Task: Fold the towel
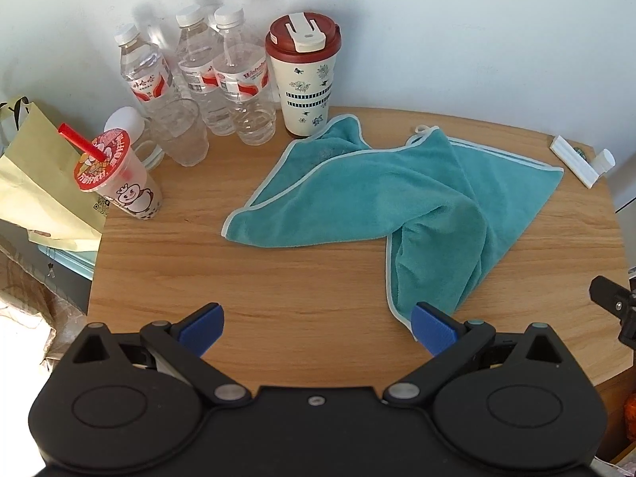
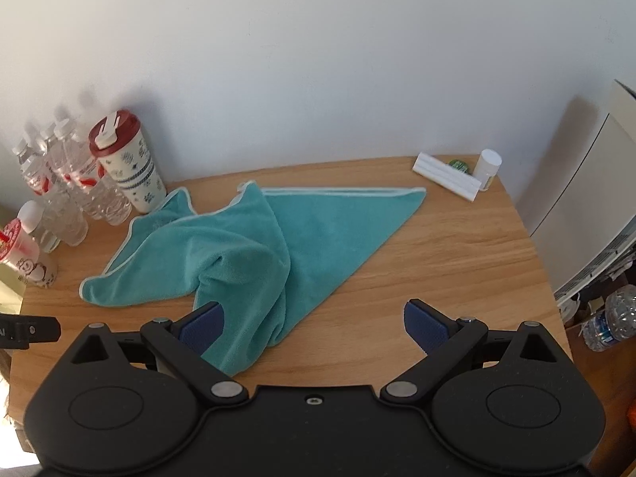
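So we've got the teal towel point(image 1: 397, 198) lying rumpled on the wooden table point(image 1: 246, 318), roughly in the middle and a bit toward the back. One part is spread flat with a corner pointing to the right, another lobe flops out to the left, and a bunched fold runs toward us down the middle. Its far left edge sits right up against the cream travel mug point(image 1: 304, 79) with the red lid.

Our left gripper point(image 1: 318, 328) is hovering over bare wood with its blue pads spread wide, nothing between them; the right pad is just at the near tip of the towel's fold. Our right gripper point(image 2: 312, 328) is spread wide as well and holds nothing, with its left pad over the near end of that same fold.

Back left there's a cluster of water bottles point(image 1: 222, 75), a clear glass point(image 1: 181, 135) and a sealed bubble tea cup point(image 1: 119, 175) with a red straw. Back right: a white strip thing point(image 2: 447, 179) and a small white bottle point(image 2: 488, 169)
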Demonstrator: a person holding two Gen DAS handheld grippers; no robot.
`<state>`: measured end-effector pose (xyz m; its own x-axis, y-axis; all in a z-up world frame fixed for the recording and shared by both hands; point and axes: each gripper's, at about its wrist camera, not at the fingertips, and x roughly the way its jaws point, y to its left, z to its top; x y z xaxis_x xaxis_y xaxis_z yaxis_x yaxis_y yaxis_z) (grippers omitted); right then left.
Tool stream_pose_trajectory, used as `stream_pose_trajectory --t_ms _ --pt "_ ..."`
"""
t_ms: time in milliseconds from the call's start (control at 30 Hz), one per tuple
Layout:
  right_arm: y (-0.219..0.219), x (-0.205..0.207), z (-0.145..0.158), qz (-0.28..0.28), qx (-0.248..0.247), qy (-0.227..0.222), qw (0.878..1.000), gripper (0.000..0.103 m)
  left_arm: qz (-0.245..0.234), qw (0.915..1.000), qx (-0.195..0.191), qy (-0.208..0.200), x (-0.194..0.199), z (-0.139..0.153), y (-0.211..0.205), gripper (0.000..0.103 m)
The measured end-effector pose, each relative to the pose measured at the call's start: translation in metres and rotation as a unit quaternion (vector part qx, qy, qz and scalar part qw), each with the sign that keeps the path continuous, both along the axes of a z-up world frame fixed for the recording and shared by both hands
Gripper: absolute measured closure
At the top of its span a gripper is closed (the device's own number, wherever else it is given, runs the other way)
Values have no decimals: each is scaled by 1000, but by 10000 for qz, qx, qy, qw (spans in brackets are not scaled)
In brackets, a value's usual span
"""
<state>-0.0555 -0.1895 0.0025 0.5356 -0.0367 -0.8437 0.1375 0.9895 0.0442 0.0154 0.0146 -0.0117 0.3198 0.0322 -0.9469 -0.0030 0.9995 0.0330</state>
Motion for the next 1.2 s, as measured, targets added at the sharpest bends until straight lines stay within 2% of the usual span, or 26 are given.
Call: stream_pose_trajectory --t_ms 400,767,867,1033,1133,1200 --pt "3 4 7 55 -128 -36 9999 4 34 10000 -14 -55 6 4 1 1" --pt "6 2 3 132 -84 21 9999 4 -18 9999 25 98 9 -1 2 1" --pt "4 3 1 101 -15 66 9999 4 4 9999 -115 114 12 -4 8 1" --pt "-7 6 -4 -5 5 -77 10000 4 -24 9999 -93 -91 18 -16 23 1" --pt "-19 6 -8 4 164 -390 9991 5 -57 9998 6 -184 26 -32 32 1" --pt "-22 10 -12 64 126 -443 9989 8 10 9998 118 -176 33 -46 38 1"
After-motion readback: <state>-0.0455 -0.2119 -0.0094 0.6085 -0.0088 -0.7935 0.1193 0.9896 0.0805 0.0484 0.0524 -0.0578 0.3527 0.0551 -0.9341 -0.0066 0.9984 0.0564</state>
